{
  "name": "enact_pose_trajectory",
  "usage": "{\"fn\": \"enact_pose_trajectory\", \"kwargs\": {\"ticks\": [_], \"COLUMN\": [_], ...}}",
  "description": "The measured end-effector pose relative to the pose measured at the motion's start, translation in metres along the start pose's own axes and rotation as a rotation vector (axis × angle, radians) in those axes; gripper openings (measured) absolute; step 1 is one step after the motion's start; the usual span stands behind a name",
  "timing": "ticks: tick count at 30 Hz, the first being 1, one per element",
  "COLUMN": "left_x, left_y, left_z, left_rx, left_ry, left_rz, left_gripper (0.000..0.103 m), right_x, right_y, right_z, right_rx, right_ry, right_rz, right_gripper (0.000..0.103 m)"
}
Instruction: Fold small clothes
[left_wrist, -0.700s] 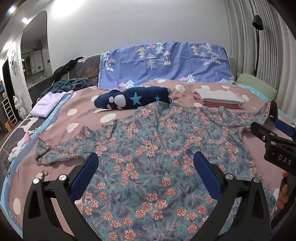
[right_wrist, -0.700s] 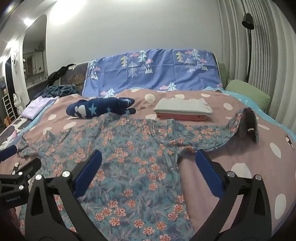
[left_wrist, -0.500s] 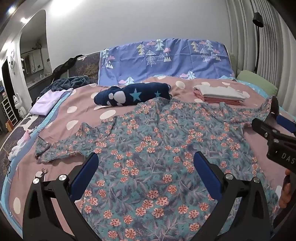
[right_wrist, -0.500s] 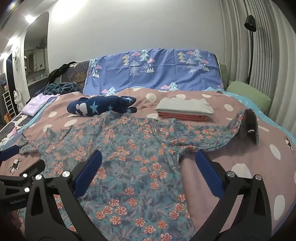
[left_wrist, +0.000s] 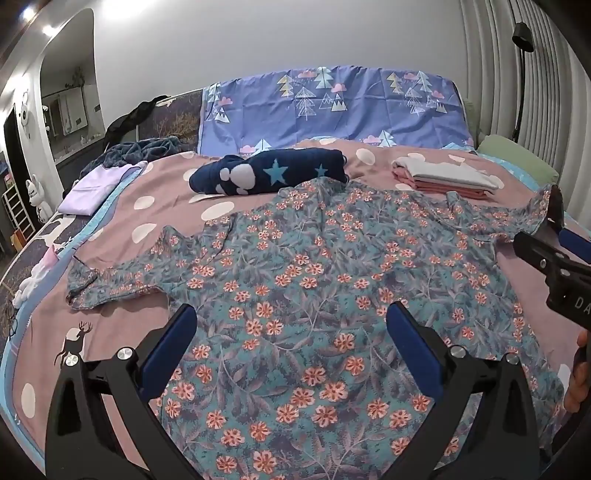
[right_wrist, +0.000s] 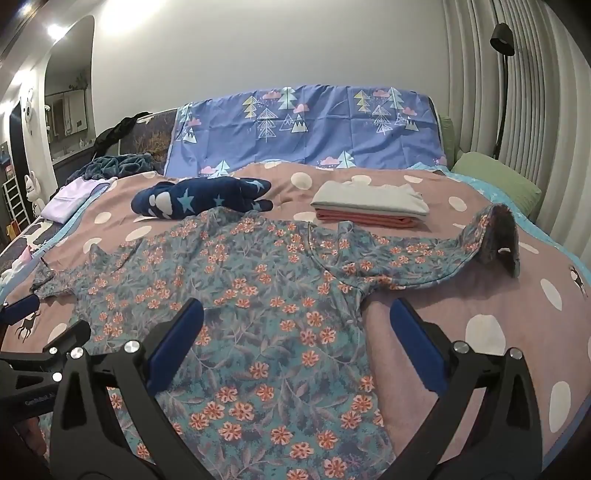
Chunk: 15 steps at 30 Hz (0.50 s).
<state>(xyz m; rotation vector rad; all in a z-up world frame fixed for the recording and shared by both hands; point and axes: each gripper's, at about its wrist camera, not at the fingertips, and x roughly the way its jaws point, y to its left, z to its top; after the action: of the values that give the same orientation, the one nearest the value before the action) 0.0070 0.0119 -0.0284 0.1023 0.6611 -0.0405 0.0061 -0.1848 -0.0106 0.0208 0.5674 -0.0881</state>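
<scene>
A teal floral shirt (left_wrist: 314, 266) lies spread flat on the pink dotted bedspread (left_wrist: 155, 206), sleeves stretched left and right; it also shows in the right wrist view (right_wrist: 258, 295). Its right sleeve end (right_wrist: 495, 236) is curled up. My left gripper (left_wrist: 291, 343) is open and empty, above the shirt's lower body. My right gripper (right_wrist: 295, 339) is open and empty, above the shirt's right side near the armpit. Each gripper shows at the edge of the other's view.
A navy star-print garment (left_wrist: 269, 171) lies rolled behind the shirt. A stack of folded clothes (right_wrist: 369, 208), grey on salmon, sits at the back right. A lilac folded cloth (left_wrist: 92, 188) and dark heap lie at the far left. A green pillow (right_wrist: 495, 177) lies right.
Both grippers have drifted slightly over the shirt, staying open. The shirt has not moved.
</scene>
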Motion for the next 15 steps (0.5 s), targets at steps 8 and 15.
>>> {"fn": "enact_pose_trajectory", "kwargs": {"ticks": [8, 15], "left_x": [0.0046, 0.0072], "left_y": [0.0006, 0.0036], "left_z": [-0.004, -0.0051], "left_rx": [0.001, -0.016], "left_ry": [0.016, 0.022], "left_rz": [0.0, -0.02], "left_gripper": [0.102, 0.102], "right_x": [0.003, 0.004], "right_y": [-0.0005, -0.0003], "right_z": [-0.0022, -0.0029], "right_rx": [0.0, 0.002], "right_ry": [0.014, 0.016], "right_rz": [-0.003, -0.003], "right_gripper": [0.101, 0.101]}}
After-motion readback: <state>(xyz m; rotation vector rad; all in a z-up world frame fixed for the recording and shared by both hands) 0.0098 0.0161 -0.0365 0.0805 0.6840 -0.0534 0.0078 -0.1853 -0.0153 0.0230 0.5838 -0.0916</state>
